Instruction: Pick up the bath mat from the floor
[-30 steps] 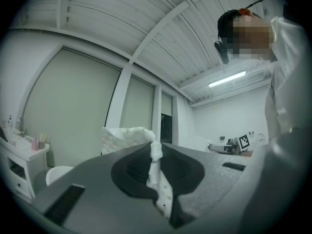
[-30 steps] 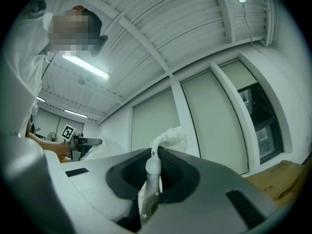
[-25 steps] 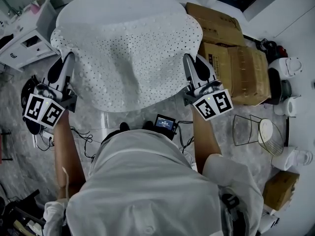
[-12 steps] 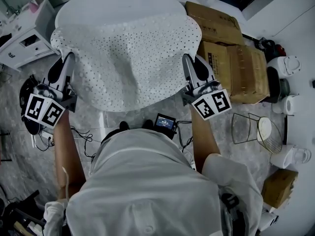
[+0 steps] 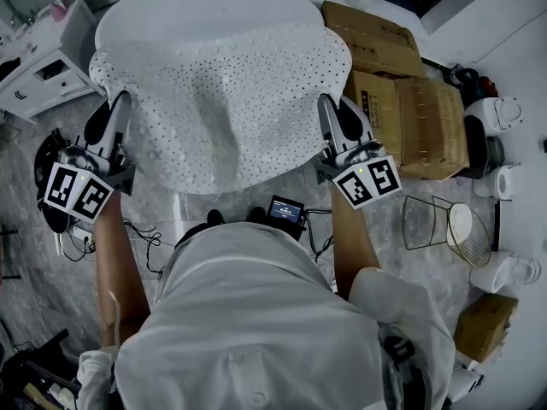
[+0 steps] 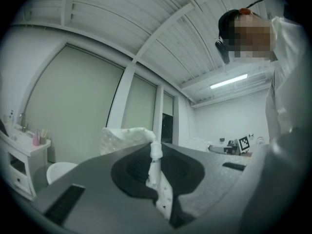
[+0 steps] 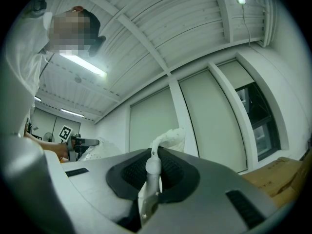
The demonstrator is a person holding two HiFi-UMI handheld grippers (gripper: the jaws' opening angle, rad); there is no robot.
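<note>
Left gripper view looks up along the left gripper. Its jaws are pressed together on a thin edge of the bath mat. The white, dotted sheet is pinched between the dark pads, a flap hangs below the jaws, and a crumpled fold rises just beyond their tips. Right gripper view gives the matching picture for the right gripper: its jaws are clamped on the mat's opposite edge, with a fold curling up past the tips. Far off to the inner side of each pair of jaws sits the other gripper's marker cube. Above the jaws are only ceiling and tall window panels. Neither view shows how the mat lies as a whole.

Head view supplies that. Nearest is the person's white shirt, with both arms reaching forward. The left gripper is at the mat's left edge and the right gripper at its right edge. The mat spans the whole gap between the two pairs of jaws, held up off the floor. It sags in a crease at the middle, and its near edge droops toward a small screen on the floor. Beyond the jaws, the mat's far edge overlaps a white bathtub. Outward of the right jaws stand cardboard boxes.
</note>
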